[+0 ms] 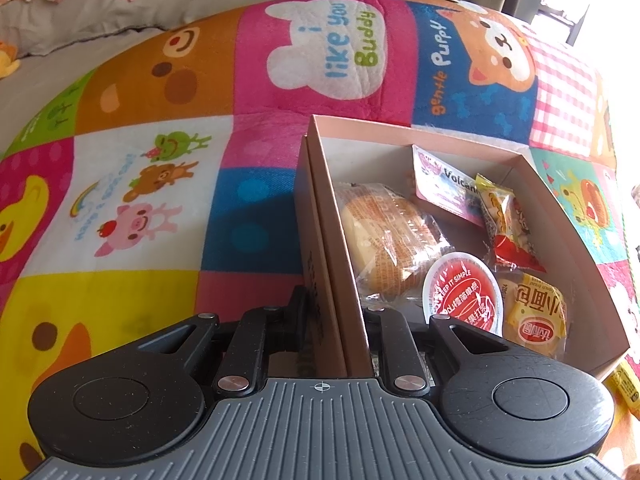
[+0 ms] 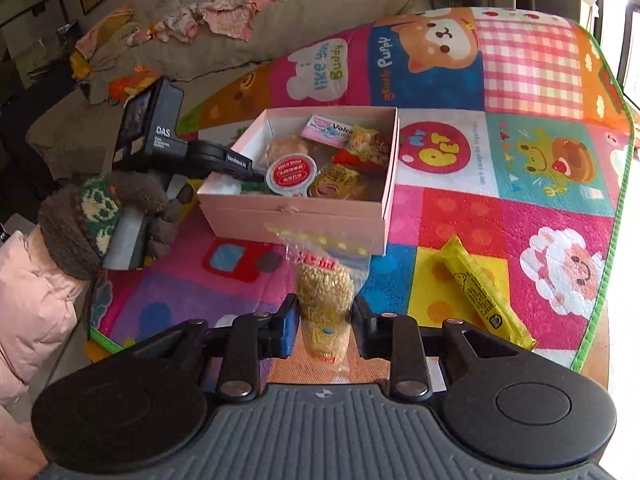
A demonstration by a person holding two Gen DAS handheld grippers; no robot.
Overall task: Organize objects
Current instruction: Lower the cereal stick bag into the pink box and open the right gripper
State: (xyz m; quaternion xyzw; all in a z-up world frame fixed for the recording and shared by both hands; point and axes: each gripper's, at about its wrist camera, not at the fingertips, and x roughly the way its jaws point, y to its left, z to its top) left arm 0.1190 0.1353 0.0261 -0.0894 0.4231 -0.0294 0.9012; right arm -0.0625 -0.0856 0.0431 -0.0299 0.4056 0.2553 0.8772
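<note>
A pink cardboard box [image 2: 296, 216] sits on the patchwork play mat and holds several snack packets, among them a round red-lidded cup [image 2: 291, 173] and a wrapped bun [image 1: 384, 236]. My left gripper [image 1: 335, 312] is shut on the box's left wall [image 1: 340, 264]; it also shows in the right wrist view [image 2: 224, 162]. My right gripper [image 2: 325, 316] is shut on a clear bag of peanuts [image 2: 324, 292], held just in front of the box. A long yellow snack bar [image 2: 486, 294] lies on the mat to the right.
The colourful mat [image 2: 520, 184] covers a low table whose edge runs along the right and front. A beige sofa [image 2: 240, 52] with clothes on it stands behind. A gloved hand [image 2: 100, 220] holds the left gripper's handle.
</note>
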